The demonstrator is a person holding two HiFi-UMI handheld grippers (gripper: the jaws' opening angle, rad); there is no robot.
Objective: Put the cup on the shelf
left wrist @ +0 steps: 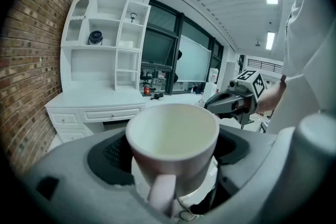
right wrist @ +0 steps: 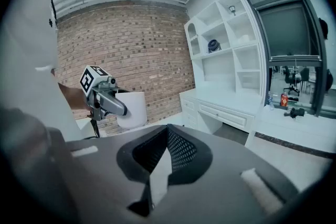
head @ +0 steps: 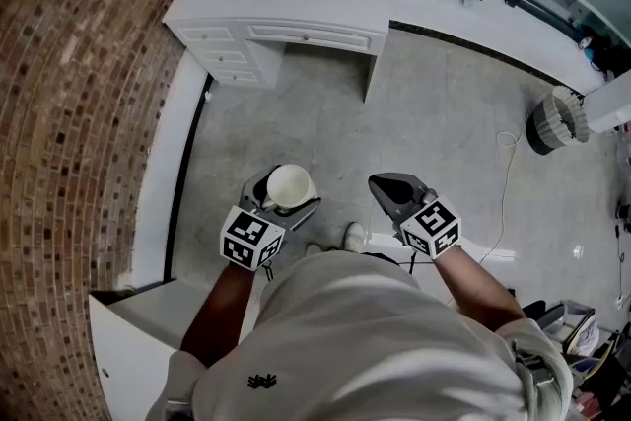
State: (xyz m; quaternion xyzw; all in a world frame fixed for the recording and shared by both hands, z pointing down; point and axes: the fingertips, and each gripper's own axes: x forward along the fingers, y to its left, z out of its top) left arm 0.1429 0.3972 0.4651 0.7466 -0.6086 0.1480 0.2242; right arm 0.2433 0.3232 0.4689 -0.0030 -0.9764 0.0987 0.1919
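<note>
Head view: the person stands on the grey floor (head: 434,113), well apart from the white desk with drawers (head: 296,15). The left gripper (head: 285,196) has the round white ceramic cup (head: 289,183) clamped between wide-spread jaws, mouth up. The right gripper (head: 383,184) is beside it, jaws together, nothing in them. Left gripper view: the cup is upright with both pads on its sides and its handle (left wrist: 163,194) facing back toward the camera. The white open shelf (left wrist: 105,44) sits on the desk against the red brick wall (left wrist: 31,86); several compartments look free, one holds a small dark round object (left wrist: 95,37). Right gripper view: the jaws meet in the middle, empty, and the cup shows off to the left, in the air. Looks like the carry step, placing not begun. To do it well: hold the cup level, approach square to the shelf, pick a free compartment tall enough, clear the board above, set the base flat before letting go, and hold the idle gripper aside.
</note>
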